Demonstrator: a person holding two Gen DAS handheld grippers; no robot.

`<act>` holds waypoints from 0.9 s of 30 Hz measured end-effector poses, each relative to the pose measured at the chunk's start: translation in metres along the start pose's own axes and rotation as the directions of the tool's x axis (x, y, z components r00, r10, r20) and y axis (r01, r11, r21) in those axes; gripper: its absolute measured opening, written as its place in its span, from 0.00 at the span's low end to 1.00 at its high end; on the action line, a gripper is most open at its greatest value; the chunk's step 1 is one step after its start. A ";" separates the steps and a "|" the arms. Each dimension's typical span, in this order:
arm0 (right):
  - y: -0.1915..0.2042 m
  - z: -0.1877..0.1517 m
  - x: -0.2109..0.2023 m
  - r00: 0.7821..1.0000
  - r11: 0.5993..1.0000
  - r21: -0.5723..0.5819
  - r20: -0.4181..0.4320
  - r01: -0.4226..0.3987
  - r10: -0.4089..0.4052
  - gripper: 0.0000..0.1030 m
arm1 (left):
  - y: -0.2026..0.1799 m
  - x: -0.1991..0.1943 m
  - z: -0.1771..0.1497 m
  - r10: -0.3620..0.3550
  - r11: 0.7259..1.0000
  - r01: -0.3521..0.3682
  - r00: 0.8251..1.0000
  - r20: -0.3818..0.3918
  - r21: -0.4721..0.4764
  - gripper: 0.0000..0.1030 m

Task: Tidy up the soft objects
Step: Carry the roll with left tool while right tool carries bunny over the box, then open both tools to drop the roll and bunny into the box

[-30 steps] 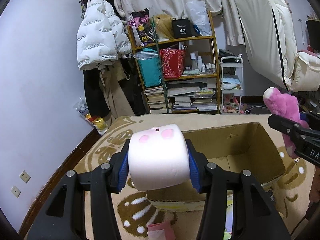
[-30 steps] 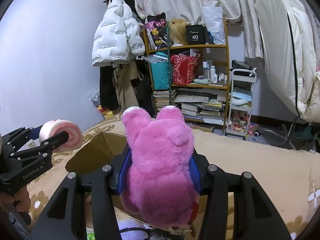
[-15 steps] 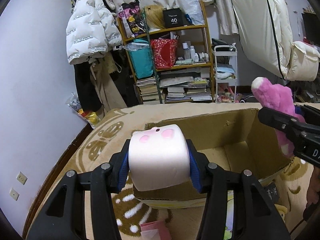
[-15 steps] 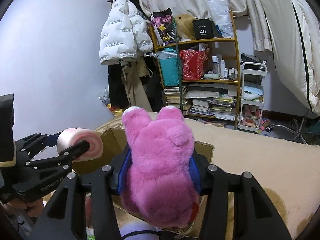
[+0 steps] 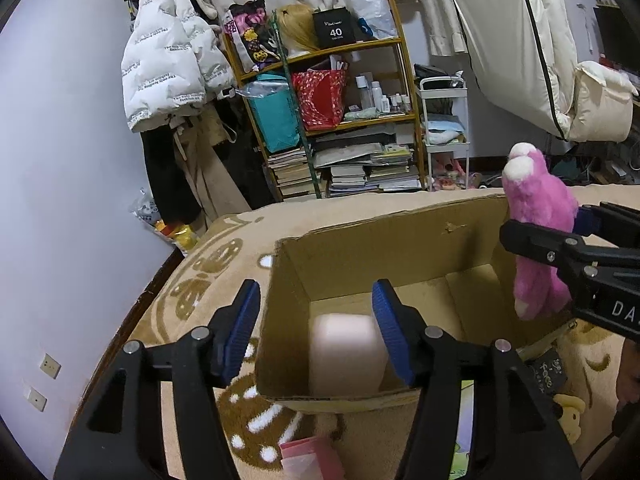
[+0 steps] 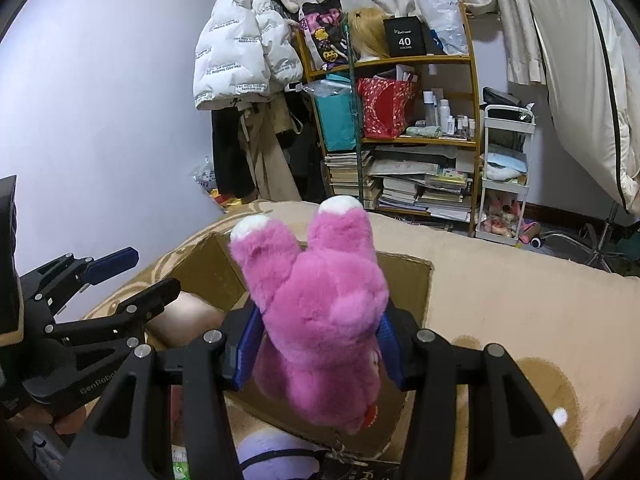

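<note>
An open cardboard box (image 5: 340, 248) stands on the patterned beige carpet. My left gripper (image 5: 316, 320) is open above the box's near left corner. The pale pink cylindrical plush (image 5: 346, 354), motion-blurred, is free of the pads and sits down inside the box; it also shows in the right wrist view (image 6: 188, 316). My right gripper (image 6: 316, 348) is shut on a pink plush bear (image 6: 324, 304), held over the box's right side (image 6: 420, 280). The bear also shows in the left wrist view (image 5: 536, 232).
A cluttered wooden shelf (image 5: 340, 120) and hanging coats (image 5: 172, 68) stand against the far wall. A pink packet (image 5: 308, 456), a yellow toy (image 5: 568, 412) and a lilac plush (image 6: 276, 456) lie on the carpet near the box.
My left gripper has opened and the pale pink plush has dropped from it into the box. Both grippers have moved in over the box, and the bear has tilted forward.
</note>
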State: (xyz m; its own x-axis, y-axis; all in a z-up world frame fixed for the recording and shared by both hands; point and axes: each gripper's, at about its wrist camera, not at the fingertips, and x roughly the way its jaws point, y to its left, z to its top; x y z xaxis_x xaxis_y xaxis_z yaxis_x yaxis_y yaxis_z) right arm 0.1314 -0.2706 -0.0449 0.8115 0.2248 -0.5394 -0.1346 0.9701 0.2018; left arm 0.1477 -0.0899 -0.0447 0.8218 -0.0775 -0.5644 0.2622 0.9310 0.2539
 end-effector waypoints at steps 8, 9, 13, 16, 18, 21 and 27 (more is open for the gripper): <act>-0.001 0.002 0.006 1.000 1.000 0.006 -0.010 -0.010 0.010 0.65 | 0.004 0.002 -0.003 0.018 1.000 -0.018 1.000 -0.021 -0.012 0.75; -0.001 0.002 0.005 1.000 1.000 0.007 -0.007 -0.010 0.010 0.67 | 0.006 0.001 -0.003 0.020 1.000 -0.021 0.999 -0.025 -0.014 0.76; -0.001 0.003 -0.002 1.000 1.000 0.010 0.022 -0.003 0.003 0.83 | 0.010 -0.001 -0.005 0.037 0.999 -0.038 0.998 -0.055 -0.022 0.81; 0.001 0.004 -0.009 1.000 1.000 0.010 0.025 0.004 -0.004 0.90 | 0.015 -0.005 -0.007 0.046 0.998 -0.049 0.996 -0.071 -0.047 0.86; 0.003 0.004 -0.015 1.000 1.000 0.006 0.023 0.015 -0.015 0.90 | 0.018 -0.010 -0.008 0.043 0.997 -0.048 0.996 -0.081 -0.058 0.87; 0.008 0.002 -0.023 1.000 1.000 0.006 0.025 0.018 -0.018 0.96 | 0.020 -0.020 -0.010 0.053 0.997 -0.059 0.994 -0.095 -0.057 0.90; 0.018 -0.003 -0.044 0.999 1.000 -0.013 0.043 0.027 -0.027 1.00 | 0.026 -0.043 -0.013 0.051 0.995 -0.061 0.992 -0.116 -0.077 0.91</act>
State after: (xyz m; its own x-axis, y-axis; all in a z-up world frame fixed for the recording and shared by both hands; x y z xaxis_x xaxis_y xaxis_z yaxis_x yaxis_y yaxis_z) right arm 0.0919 -0.2631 -0.0201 0.8385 0.1945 -0.5090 -0.1196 0.9770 0.1763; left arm 0.1127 -0.0575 -0.0244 0.7702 0.0123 -0.6377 0.1724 0.9586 0.2267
